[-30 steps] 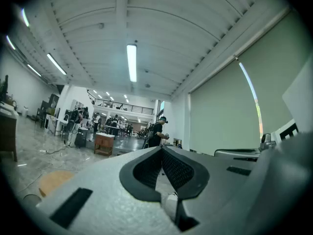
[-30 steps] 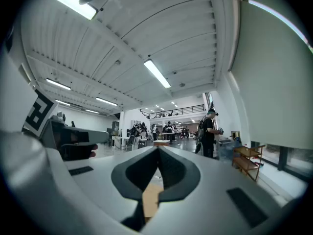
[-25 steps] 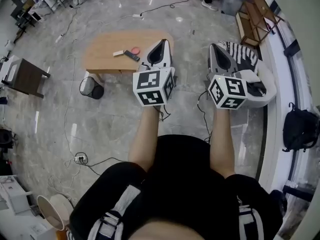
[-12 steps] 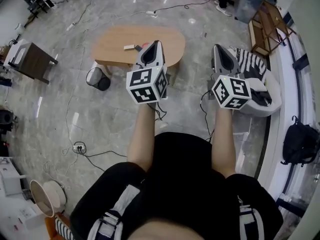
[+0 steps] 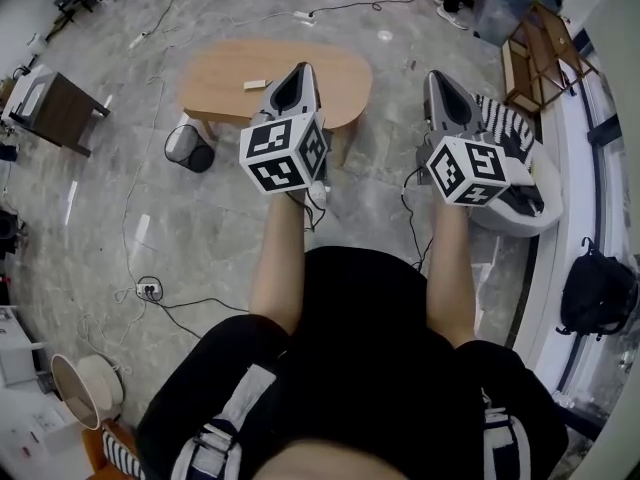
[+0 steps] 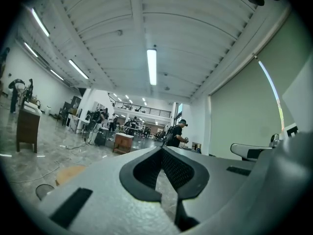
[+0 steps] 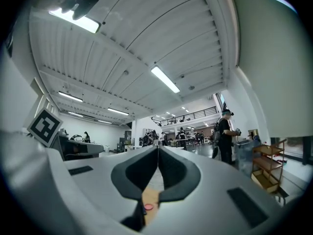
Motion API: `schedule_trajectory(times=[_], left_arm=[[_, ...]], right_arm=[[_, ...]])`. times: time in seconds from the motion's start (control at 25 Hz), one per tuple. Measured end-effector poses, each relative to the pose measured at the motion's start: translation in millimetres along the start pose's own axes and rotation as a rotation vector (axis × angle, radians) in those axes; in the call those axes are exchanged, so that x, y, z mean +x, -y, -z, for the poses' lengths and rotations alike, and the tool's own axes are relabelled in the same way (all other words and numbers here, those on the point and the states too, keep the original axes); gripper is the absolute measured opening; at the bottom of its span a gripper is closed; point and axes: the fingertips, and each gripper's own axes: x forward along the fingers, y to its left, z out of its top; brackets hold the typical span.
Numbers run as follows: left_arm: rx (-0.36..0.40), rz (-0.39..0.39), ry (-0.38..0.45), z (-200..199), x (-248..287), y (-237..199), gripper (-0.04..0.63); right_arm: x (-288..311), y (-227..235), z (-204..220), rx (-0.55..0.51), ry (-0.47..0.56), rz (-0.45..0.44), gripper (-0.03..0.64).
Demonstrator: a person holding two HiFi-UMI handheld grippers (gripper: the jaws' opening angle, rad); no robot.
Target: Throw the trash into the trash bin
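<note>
A black mesh trash bin (image 5: 188,148) stands on the floor by the left end of a low wooden table (image 5: 225,78). A small white scrap (image 5: 255,85) lies on the tabletop. My left gripper (image 5: 303,67) is over the table's middle, shut and empty, and it hides whatever lies beneath it. My right gripper (image 5: 432,74) is off the table's right end, also shut with nothing in it. In the right gripper view the gripper (image 7: 157,147) has its jaws closed tip to tip, and a small red thing (image 7: 148,207) on the wood shows below them. In the left gripper view the gripper (image 6: 161,148) is closed too.
A white chair (image 5: 545,203) with a striped cushion stands at the right, with a wooden rack (image 5: 540,48) behind it. A dark side table (image 5: 55,113) is at the left. Cables and a power strip (image 5: 150,289) lie on the floor. A black backpack (image 5: 595,293) sits at the far right.
Both grippers have moved forward toward the table. The left one now covers the red and dark items that showed on the tabletop before. Both jaws stayed closed.
</note>
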Motion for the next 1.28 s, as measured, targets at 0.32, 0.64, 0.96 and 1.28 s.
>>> schedule_trajectory(times=[0.32,0.64,0.96,1.28], left_arm=[[-0.007,-0.014,-0.022,16,75,-53,0.008],[0.02,0.004,-0.097,15,207,-131,0.008],[0.011,-0.014,-0.16,22,332,-246,0.008],[-0.118,-0.165,-0.238,75,374,-348,0.008]], right_arm=[[82,19,29,0.019,-0.005,0.011,0.012],[226,37,70,0.104,-0.036,0.049,0.012],[389,27,137,0.184,-0.108,0.026,0.012],[481,7,186,0.129,-0.255,-0.07,0.012]])
